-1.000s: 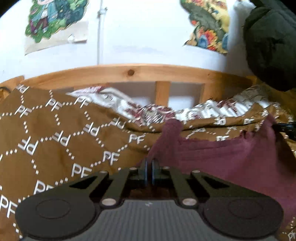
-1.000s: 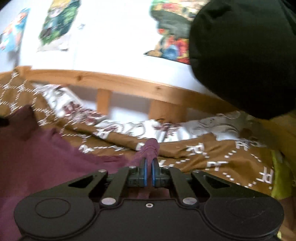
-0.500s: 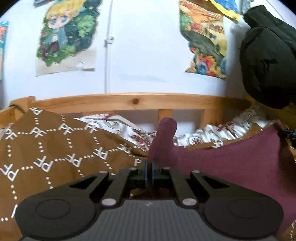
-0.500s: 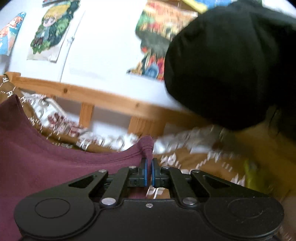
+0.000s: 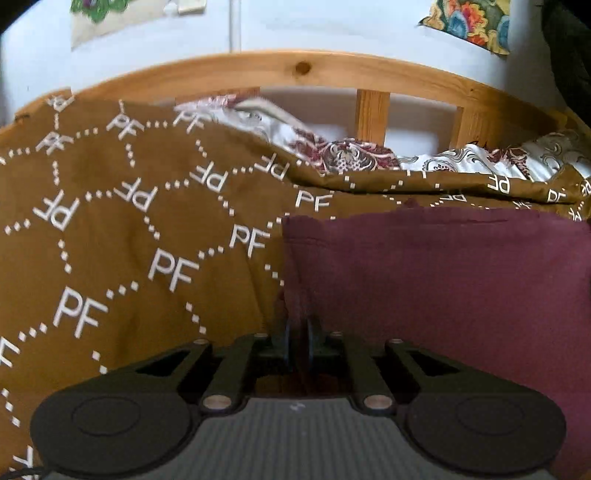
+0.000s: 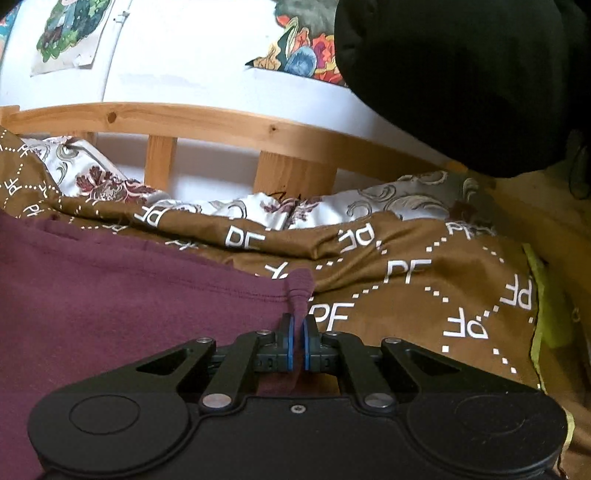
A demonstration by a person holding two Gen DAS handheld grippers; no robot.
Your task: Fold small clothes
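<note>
Lying flat on a brown bedspread (image 5: 122,229) printed with white "PF" letters and dotted diamonds: a maroon garment (image 5: 443,288), spread across the bed from about 3 o'clock of the left wrist view to 9 o'clock of the right wrist view (image 6: 122,295).

Left gripper (image 5: 298,332) at 6 o'clock of its own view, low over the cloth, at the garment's left edge. Jaws narrow and opening, a thin fold of maroon cloth between them; whether the pads still press on it cannot be told from the blur there.

Right gripper (image 6: 296,332) at 6 o'clock of its view, at the garment's right corner. Jaws nearly together, blue pads (image 6: 290,345) pinching a small bunched tip of the maroon cloth that sticks up just beyond the fingertips toward 12 o'clock.

Beyond the garment, toward 12 o'clock in both views: a rumpled white sheet with red and grey floral print (image 5: 343,155), tucked partly under the bedspread's far edge. Behind that, a wooden bed rail (image 5: 295,70) with upright slats, and a white wall (image 6: 184,55) carrying colourful posters (image 6: 70,33). At 1 to 2 o'clock of the right wrist view, a large black padded mass (image 6: 461,81), close to the camera, hiding part of the wall. At 3 o'clock of the same view, a strip of yellow-green cloth (image 6: 546,302) just beside the bedspread's edge.
</note>
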